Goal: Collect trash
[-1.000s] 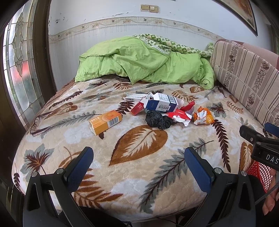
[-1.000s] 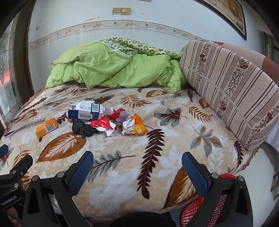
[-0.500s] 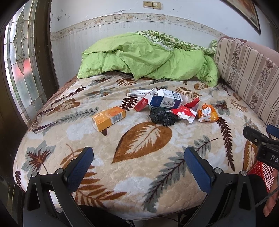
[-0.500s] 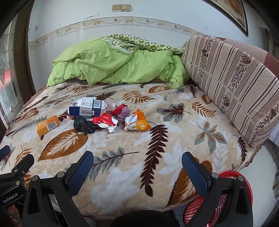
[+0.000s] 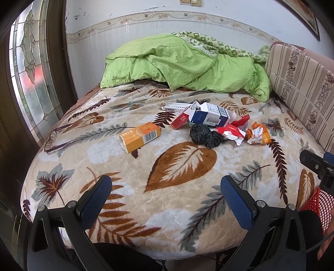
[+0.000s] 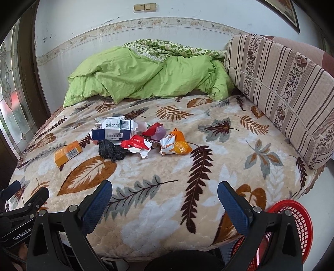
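Left tool (image 5: 166, 195), right tool (image 6: 165, 197): black frames, blue pads, silver screws, white "GenRobot.AI" marking.

Red mesh basket (image 6: 292, 221) partly hidden behind right gripper (image 6: 165, 200) frame, cut by btm edge; in left view only a sliver at edge. Box print too small to read. Purple item (image 6: 159, 133) half-covered by red wrapper (image 6: 135, 144), can't ID. Picture frame (image 6: 284, 12) cropped at top.
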`<state>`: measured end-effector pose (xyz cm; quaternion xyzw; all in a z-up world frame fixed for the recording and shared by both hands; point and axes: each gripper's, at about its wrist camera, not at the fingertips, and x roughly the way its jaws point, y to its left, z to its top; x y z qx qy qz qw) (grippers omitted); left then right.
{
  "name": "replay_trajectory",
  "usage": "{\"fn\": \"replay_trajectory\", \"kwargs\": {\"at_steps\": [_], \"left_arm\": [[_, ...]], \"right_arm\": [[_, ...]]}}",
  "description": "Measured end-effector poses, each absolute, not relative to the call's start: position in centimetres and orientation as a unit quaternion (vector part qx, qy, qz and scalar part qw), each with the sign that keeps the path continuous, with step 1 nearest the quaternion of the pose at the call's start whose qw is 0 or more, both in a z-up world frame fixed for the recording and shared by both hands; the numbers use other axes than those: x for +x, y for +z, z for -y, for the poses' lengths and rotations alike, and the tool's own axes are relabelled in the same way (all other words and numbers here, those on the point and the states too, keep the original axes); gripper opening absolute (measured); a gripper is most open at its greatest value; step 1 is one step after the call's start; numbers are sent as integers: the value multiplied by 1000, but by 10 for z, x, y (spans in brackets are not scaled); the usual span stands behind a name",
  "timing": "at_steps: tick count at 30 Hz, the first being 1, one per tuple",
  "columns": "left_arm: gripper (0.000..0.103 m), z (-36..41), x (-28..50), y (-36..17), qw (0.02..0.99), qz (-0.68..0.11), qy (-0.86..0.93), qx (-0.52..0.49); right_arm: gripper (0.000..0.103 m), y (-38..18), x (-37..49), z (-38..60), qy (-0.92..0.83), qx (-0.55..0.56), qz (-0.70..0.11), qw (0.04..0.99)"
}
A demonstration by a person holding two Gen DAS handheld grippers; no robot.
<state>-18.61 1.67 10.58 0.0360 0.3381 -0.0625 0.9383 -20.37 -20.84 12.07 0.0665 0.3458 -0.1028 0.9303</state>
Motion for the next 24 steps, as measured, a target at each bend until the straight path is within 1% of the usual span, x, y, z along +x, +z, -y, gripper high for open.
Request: {"fn": "replay_trajectory", "kwargs": {"at_steps": [24], "left_arm": [[103,-27,-175,94,931,-359,-56,29]], "right_arm": [[100,112,-193,205,-90,75,-364,924]]}}
